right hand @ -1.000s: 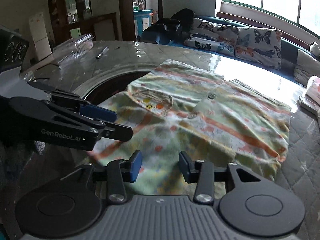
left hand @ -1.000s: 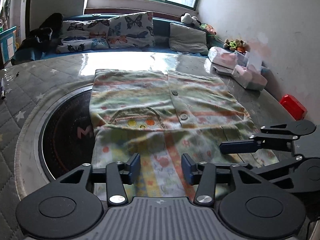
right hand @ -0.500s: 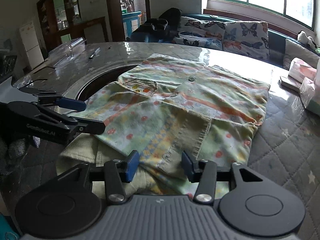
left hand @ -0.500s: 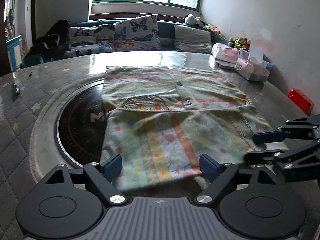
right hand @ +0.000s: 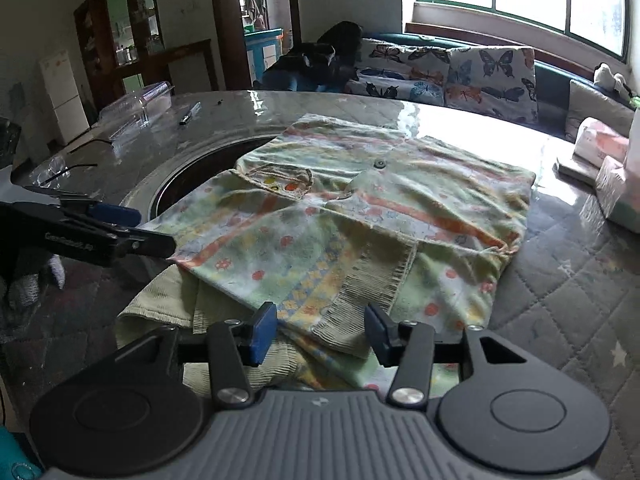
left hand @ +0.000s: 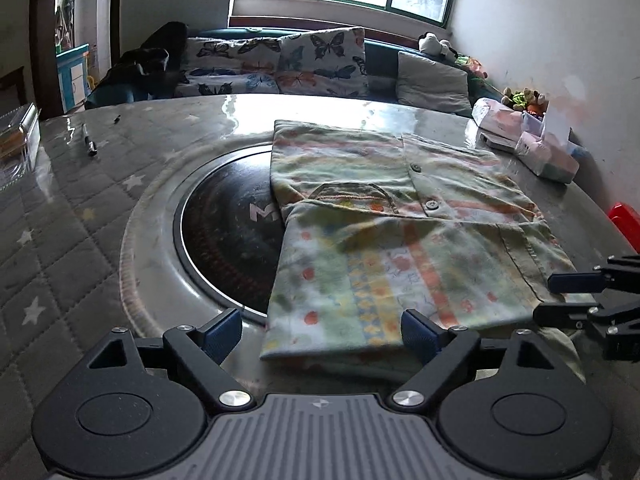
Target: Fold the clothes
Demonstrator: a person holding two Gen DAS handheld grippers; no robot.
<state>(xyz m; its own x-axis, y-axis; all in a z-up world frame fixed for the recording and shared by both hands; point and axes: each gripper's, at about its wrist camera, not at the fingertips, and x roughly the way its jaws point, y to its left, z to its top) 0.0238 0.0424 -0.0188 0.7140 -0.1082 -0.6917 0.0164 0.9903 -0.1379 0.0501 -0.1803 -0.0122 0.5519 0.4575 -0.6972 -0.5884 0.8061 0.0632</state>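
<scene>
L claw [left hand: 322,334] wide, empty | R claw [right hand: 320,334] wide, empty | pastel striped button shirt w/ pocket [left hand: 392,240] half-folded on grey quilted desk [left hand: 72,216] | risk, I reckon: near hem overhangs edge, fold cd slip when I regrab

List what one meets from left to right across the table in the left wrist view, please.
Clear plastic box → pen → dark round hob → patterned shirt → tissue packs → red object.
</scene>
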